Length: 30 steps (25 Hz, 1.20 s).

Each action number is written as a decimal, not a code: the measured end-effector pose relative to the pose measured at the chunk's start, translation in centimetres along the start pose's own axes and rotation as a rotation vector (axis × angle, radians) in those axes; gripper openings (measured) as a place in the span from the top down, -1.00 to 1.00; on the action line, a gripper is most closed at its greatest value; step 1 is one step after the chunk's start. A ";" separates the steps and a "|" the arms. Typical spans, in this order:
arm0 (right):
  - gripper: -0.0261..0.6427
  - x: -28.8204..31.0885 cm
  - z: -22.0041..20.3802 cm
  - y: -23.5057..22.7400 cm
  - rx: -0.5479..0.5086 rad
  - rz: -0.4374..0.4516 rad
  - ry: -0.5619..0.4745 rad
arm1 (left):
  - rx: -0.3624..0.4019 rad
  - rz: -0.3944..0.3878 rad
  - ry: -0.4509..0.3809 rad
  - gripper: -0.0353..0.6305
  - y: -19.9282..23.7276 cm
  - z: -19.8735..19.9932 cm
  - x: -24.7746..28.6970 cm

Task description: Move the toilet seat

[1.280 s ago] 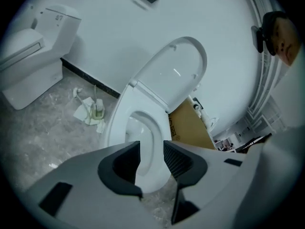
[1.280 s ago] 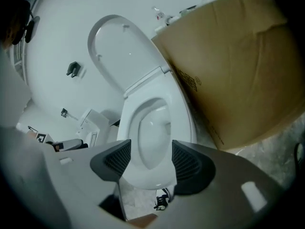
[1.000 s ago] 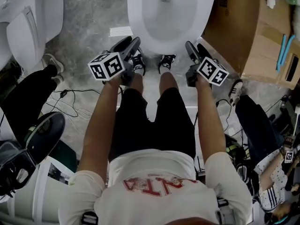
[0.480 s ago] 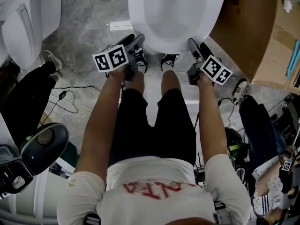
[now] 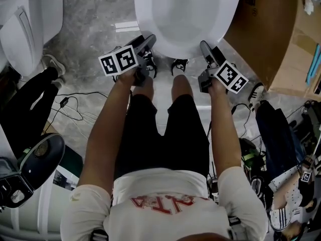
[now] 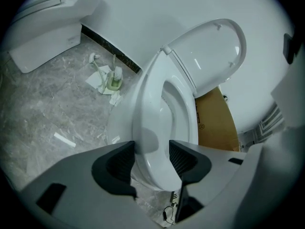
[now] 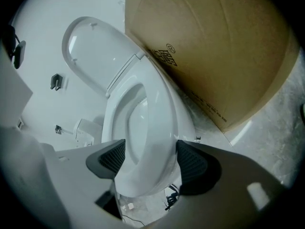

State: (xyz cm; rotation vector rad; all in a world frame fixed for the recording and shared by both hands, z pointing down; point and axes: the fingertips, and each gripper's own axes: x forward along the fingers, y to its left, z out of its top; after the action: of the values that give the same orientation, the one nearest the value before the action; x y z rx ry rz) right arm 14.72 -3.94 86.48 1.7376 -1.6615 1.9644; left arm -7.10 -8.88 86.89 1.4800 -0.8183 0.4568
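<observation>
The toilet seat (image 5: 143, 11) is seen flat on the bowl at the head view's top centre, with the lid raised behind. Its front rim is framed by the left gripper (image 6: 150, 157) and right gripper (image 7: 150, 159). Their jaws have been spread wider within the last second and are not clamped, so a grasp is judged imminent.

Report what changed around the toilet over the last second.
The left gripper edged forward toward the toilet seat. The right gripper barely shifted. Both spread their jaws wider and now stand open, holding nothing. The seat stayed where it was.
</observation>
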 end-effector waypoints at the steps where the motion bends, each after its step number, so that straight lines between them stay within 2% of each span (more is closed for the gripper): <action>1: -0.03 0.0 -0.1 0.0 -0.001 -0.001 -0.001 | -0.009 -0.004 -0.003 0.24 0.0 0.0 -0.1; 7: -0.01 -0.4 -0.2 -0.2 0.030 0.025 0.015 | -0.009 -0.022 0.016 0.24 -1.2 0.1 -1.0; 13: 0.35 -2.1 0.3 0.1 0.071 0.045 -0.018 | -0.014 -0.038 -0.004 0.24 -2.6 0.3 -2.3; 16: 0.39 -3.0 0.9 0.7 0.103 0.079 -0.033 | -0.015 -0.057 -0.028 0.24 -3.4 0.5 -3.0; 20: 0.42 -4.3 1.7 1.9 0.116 0.103 -0.054 | -0.027 -0.122 -0.068 0.24 -4.6 0.9 -4.0; 27: 0.43 -6.4 2.9 4.2 0.140 0.145 -0.111 | -0.079 -0.227 -0.053 0.24 -6.0 0.2 -5.6; 30: 0.44 -7.3 3.3 5.3 0.142 0.160 -0.124 | -0.079 -0.284 -0.062 0.25 -7.5 0.4 -6.6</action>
State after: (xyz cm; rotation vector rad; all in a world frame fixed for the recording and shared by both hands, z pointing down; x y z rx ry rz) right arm 16.37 -4.30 77.05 1.8638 -1.7931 2.1320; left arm -6.08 -8.51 76.95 1.5142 -0.6537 0.1644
